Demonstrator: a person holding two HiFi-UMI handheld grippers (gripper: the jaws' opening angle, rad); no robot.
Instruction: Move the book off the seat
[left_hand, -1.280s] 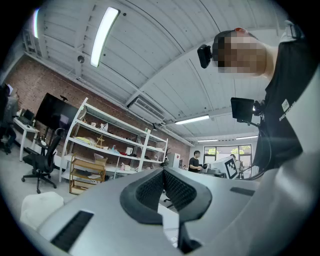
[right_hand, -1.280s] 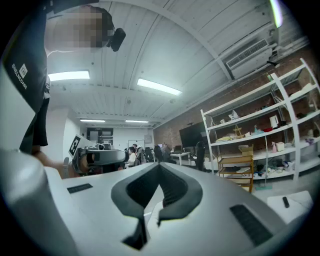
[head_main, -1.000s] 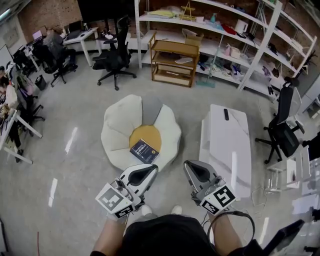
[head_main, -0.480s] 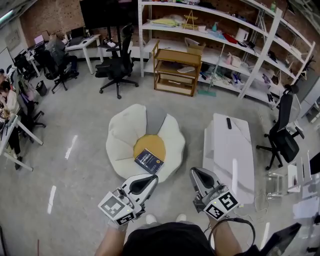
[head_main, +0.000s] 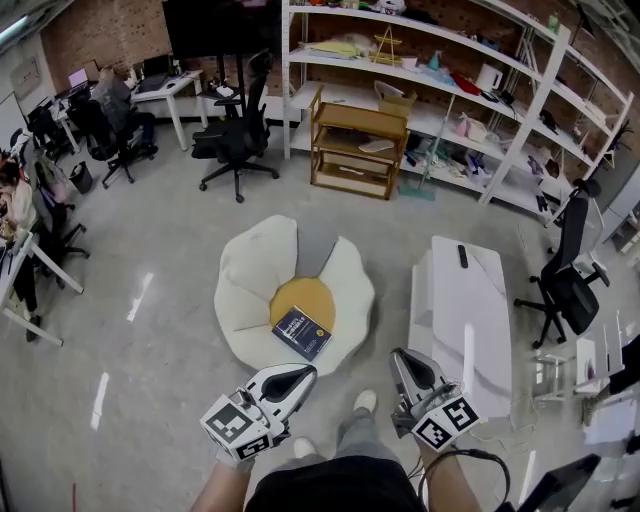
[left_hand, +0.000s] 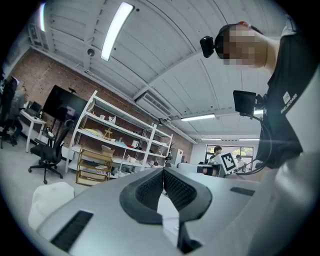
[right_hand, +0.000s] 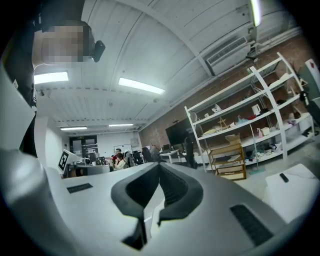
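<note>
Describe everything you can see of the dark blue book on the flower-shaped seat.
The dark blue rectangular book lies closed and flat, cover up, turned at an angle. Its cover carries pale print too small to read. It rests on the near edge of the yellow round centre of the white flower-shaped seat, overlapping a white petal. Only the seat touches it.
</note>
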